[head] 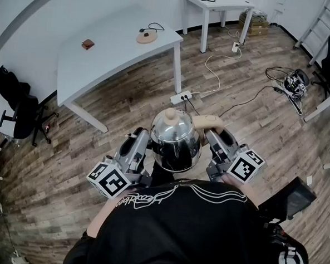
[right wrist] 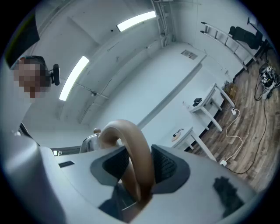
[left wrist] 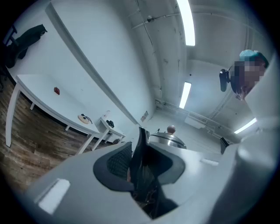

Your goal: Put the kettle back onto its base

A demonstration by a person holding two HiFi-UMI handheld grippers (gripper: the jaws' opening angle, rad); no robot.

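Observation:
A shiny steel kettle (head: 175, 139) with a tan knob is held in the air over the wooden floor, close in front of the person. My right gripper (head: 212, 134) is shut on its curved tan handle (right wrist: 131, 148), which fills the gap between the pads. My left gripper (head: 144, 138) is shut on a dark glossy edge of the kettle (left wrist: 141, 157) on the opposite side; the lid (left wrist: 168, 139) shows beyond it. The round tan base (head: 147, 36) with its black cord lies far off on the white table (head: 102, 63), also seen as the base (left wrist: 83, 118) in the left gripper view.
A small brown object (head: 88, 43) lies on the same table. A power strip (head: 181, 96) and a white cable lie on the floor by the table leg. A black chair (head: 18, 111) stands left, a second table (head: 217, 3) and a ladder (head: 326, 24) at the back right.

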